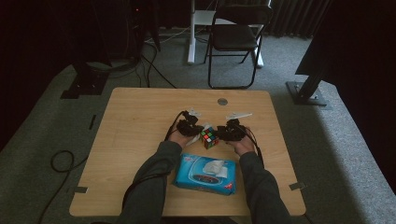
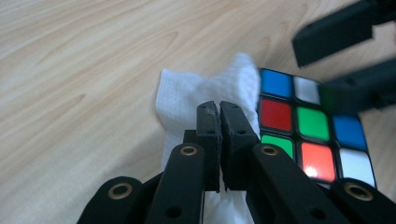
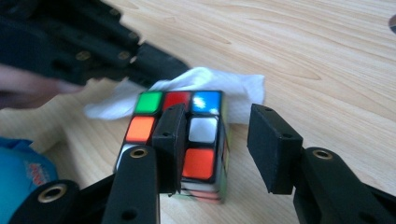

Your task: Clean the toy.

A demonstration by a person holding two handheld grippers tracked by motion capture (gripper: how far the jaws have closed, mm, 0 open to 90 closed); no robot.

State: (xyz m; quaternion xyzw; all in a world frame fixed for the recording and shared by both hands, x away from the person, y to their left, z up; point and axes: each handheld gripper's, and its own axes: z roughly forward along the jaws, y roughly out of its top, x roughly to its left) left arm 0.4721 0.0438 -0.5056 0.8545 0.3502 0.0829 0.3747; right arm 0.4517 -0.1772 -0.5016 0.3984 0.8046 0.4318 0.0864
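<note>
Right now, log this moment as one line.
left tongs: shut on white wipe | right tongs: around puzzle cube, grip unclear | wipe pack: near table edge

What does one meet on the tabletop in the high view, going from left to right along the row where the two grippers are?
Left gripper → white wipe → colour cube → right gripper.

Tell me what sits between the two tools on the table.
The puzzle cube, seen in the high view between the left tool and the right tool.
</note>
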